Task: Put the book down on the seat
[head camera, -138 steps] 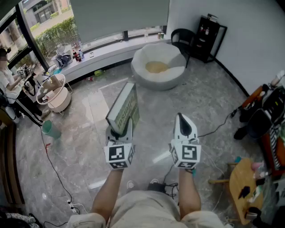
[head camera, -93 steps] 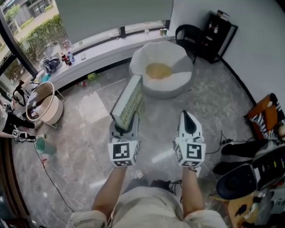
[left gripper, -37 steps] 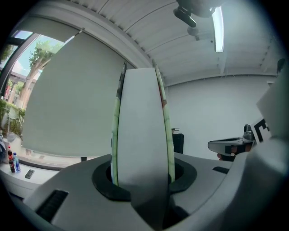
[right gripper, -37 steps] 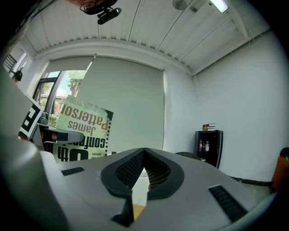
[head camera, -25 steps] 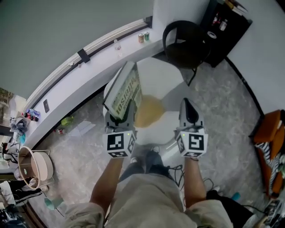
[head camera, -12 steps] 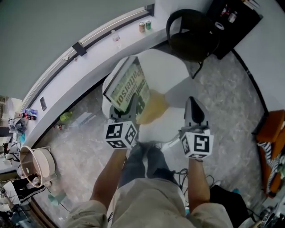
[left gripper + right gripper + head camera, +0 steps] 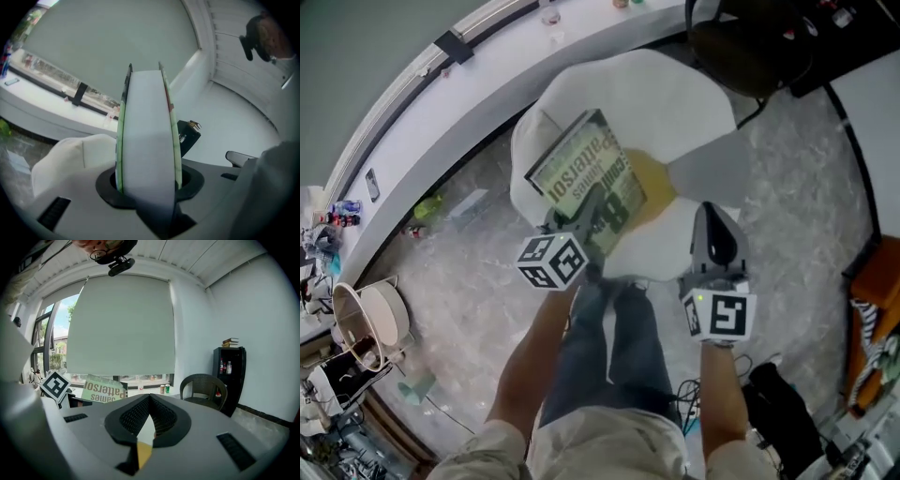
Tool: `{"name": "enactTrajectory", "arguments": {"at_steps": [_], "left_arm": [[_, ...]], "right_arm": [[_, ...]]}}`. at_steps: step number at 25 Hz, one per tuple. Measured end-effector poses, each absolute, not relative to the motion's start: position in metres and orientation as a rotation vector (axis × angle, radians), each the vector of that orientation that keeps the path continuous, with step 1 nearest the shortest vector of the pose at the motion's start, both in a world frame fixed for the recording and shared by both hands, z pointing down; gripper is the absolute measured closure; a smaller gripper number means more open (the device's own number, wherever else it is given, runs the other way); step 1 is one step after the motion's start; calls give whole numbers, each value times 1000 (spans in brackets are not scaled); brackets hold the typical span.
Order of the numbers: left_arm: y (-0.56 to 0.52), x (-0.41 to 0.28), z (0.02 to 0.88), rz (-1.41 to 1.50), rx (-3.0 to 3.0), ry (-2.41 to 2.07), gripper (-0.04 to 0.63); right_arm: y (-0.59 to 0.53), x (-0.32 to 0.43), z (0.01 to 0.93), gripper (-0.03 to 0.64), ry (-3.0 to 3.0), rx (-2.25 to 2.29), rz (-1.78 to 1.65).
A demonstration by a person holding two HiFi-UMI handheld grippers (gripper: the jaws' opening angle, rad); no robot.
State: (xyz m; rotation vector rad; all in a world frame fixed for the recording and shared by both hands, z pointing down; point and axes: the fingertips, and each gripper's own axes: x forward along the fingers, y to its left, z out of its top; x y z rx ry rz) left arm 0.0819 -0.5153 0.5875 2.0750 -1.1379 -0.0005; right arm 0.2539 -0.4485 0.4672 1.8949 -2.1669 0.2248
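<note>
The book (image 7: pixel 581 178), green-and-white with large print on its cover, is tilted over the white beanbag seat (image 7: pixel 637 94). It partly covers the yellow cushion (image 7: pixel 652 178) in the seat's hollow. My left gripper (image 7: pixel 581 214) is shut on the book's near edge. In the left gripper view the book's pale page edge (image 7: pixel 145 140) stands upright between the jaws. My right gripper (image 7: pixel 713 225) is shut on nothing, at the seat's near right rim. In the right gripper view its jaws (image 7: pixel 150 398) meet at a point, with the book's cover (image 7: pixel 104 389) to the left.
A black wicker chair (image 7: pixel 750 47) stands behind the seat, next to a black cabinet (image 7: pixel 228 371). A curved white window ledge (image 7: pixel 441 103) with two cans (image 7: pixel 164 389) runs along the back. A round basket (image 7: pixel 370 319) sits on the grey floor at left.
The person has stepped up to the seat. The left gripper has carried the book forward over the cushion and tipped it flatter. The right gripper stays shut beside it.
</note>
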Motion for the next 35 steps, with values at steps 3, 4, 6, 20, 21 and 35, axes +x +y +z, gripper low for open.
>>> {"name": "enactTrajectory", "arguments": {"at_steps": [3,4,6,20,21,35], "left_arm": [[-517,80,641,-69,1987,-1062,428],[-518,79,661,-98,1944,-1025,426],[-522,74,699,-159,1864,-966,427],[-550,66,931,-318,1586,-898,427],[-549,65,945,-315,1558,-900,427],[-554,66,1056,-288,1269,-918,425]], "right_arm": [[-451,247,507,615,-2174,1878,264],[-453,246,523,615,-2173,1875,280],[-460,244,555,615,-2164,1859,295],[-464,226,758,615,-2120,1740,430],[-461,224,766,615,-2116,1738,438],[-479,209,812,615,-2102,1687,499]]}}
